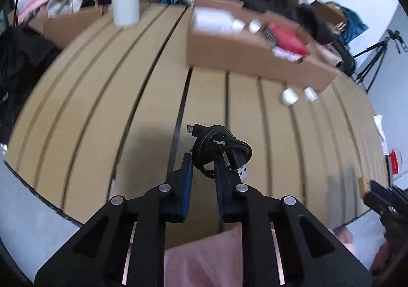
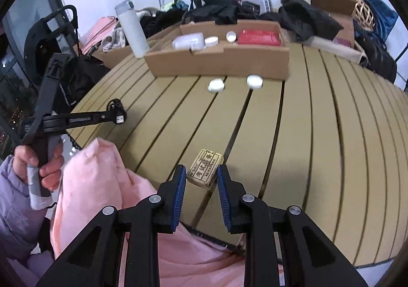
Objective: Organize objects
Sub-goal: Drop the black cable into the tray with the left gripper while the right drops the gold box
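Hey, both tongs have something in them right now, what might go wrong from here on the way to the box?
1. The left tongs pinch only part of the coiled black cable; its plug hangs loose and the coil may slip or unravel.
2. The right tongs grip the small eraser near its end, so it may twist out.
3. Two white caps lie in front of the cardboard box and may get knocked.

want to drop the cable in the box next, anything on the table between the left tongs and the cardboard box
Nothing visible blocks it. The left tongs grip the black cable; bare slats lead to the cardboard box. Two small white pieces lie off to the right.
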### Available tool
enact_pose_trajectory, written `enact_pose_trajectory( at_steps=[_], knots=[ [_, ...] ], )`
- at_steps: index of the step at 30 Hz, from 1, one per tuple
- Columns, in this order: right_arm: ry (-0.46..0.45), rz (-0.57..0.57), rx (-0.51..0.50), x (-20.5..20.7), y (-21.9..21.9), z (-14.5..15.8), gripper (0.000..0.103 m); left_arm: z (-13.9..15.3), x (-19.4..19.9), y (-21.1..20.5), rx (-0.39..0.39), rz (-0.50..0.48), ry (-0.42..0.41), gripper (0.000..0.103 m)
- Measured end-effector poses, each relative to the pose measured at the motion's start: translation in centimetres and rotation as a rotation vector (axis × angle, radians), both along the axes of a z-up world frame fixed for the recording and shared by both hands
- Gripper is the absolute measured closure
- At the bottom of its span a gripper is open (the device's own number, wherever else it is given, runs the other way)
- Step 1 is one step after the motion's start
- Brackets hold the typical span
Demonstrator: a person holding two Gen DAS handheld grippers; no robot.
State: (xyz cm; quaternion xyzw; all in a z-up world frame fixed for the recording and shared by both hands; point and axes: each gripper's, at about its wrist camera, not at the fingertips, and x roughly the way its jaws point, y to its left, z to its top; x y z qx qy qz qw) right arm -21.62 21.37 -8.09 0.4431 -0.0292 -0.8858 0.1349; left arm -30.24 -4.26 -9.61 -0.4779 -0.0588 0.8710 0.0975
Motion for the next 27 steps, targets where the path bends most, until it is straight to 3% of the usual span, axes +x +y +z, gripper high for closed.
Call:
enact_pose_trajectory(
  at_steps=[8, 12, 16, 19, 21, 25, 27],
  knots=[
    [0.157, 0.021, -0.005, 2.2, 0.8, 6.6, 0.075, 10.3, 4.6, 1.1, 0.06, -0.092, 0.183, 0.09],
    [0.241, 0.068, -0.009, 0.7, 1.2, 11.2, 0.075, 14.0, 2.7, 1.9, 0.064, -0.143, 0.214, 0.09],
    [0.284, 0.127, -0.002, -3.3, 0.6, 14.8, 0.075, 16.8, -2.0, 3.2, 0.022, -0.199, 0.222, 0.09],
    [0.248, 0.156, -0.009, -8.9, -0.1, 15.7, 0.075, 16.9, -7.6, 4.5, 0.014, -0.216, 0.14, 0.09],
    [0.185, 0.156, -0.02, -13.9, -0.6, 15.1, 0.075, 15.0, -13.0, 5.7, -0.011, -0.205, 0.031, 0.09],
    [0.002, 0.132, -0.098, -24.4, -0.8, 11.5, 0.075, 9.9, -21.0, 7.2, -0.042, -0.175, -0.118, 0.09],
    [-0.083, 0.098, -0.073, -30.0, -1.0, 8.4, 0.075, 6.7, -24.5, 7.8, -0.062, -0.153, -0.184, 0.09]
  ],
)
